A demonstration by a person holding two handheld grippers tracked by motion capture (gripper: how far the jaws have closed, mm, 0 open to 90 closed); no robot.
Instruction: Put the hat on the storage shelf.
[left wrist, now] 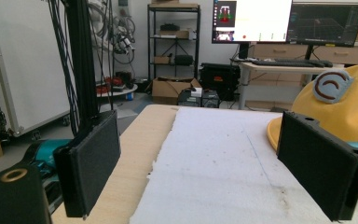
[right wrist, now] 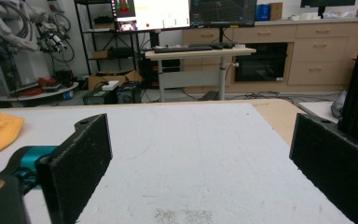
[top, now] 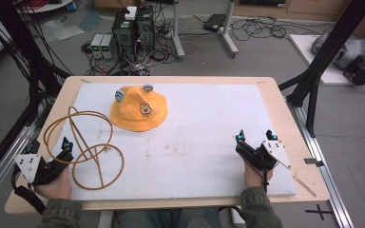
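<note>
A person is sitting at a wooden table (top: pixel 285 118) covered by a white foam board (top: pixel 209 137), holding a two-jaw gripper in each hand. The left gripper (top: pixel 52 159) is resting at about 8 o'clock on the table, at the left edge of the board, its jaws spread wide with nothing between them; the left hand (top: pixel 54 185) is gripping it from below. In the left gripper view the left gripper (left wrist: pixel 214 158) is looking across the bare board. Just to its right, a rope (top: pixel 83 149) of tan cord is lying in several loose overlapping loops on the board, with one loop passing close to the jaw tip. The right gripper (top: pixel 255 142) is sitting at about 4 o'clock, near the board's right edge, held by the right hand (top: pixel 256 173); its jaws are also standing wide apart and empty, as the right gripper view confirms (right wrist: pixel 200 163). A yellow hat (top: pixel 139 108) with a small cartoon animal on the front and two ear patches is lying at about 11 o'clock, well apart from both grippers.
</note>
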